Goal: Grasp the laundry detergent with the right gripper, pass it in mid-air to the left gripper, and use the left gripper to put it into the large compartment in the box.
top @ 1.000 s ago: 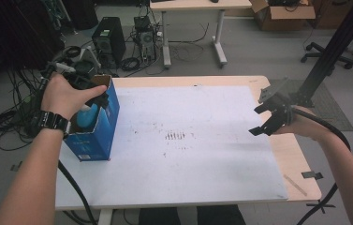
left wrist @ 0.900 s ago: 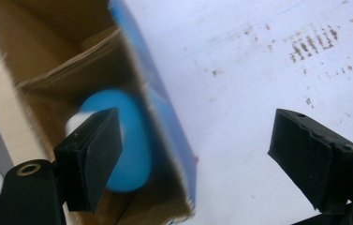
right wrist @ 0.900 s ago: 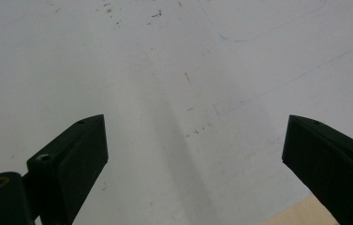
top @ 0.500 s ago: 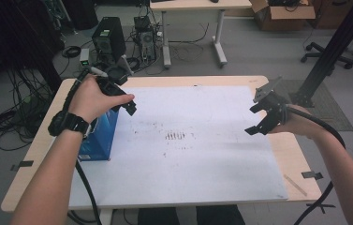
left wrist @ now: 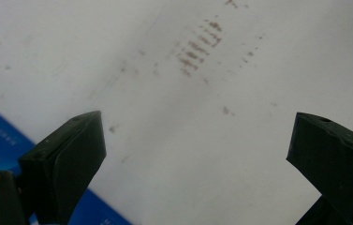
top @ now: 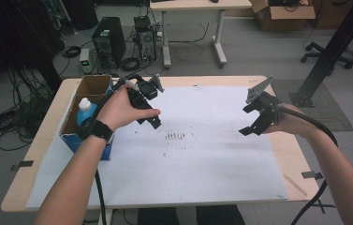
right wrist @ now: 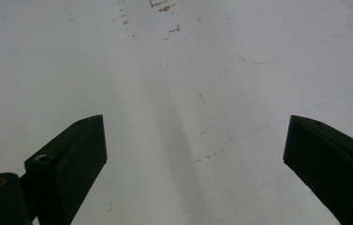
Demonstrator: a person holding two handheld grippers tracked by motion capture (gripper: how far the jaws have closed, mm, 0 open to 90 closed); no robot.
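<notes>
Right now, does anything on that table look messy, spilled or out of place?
Mostly tidy. The white sheet carries a cluster of small brown marks near its middle, like stains or old scuffs. The bottle stands upright inside the open box at the table's left edge; nothing looks spilled.

Both grippers black: left gripper (top: 153, 110) with blocky wedge jaws and a brass-coloured screw hole at the base, right gripper (top: 257, 117) topped by a grey three-cornered plate, thick black cable off each, black watch (top: 98, 130) on left wrist, bare forearms.
</notes>
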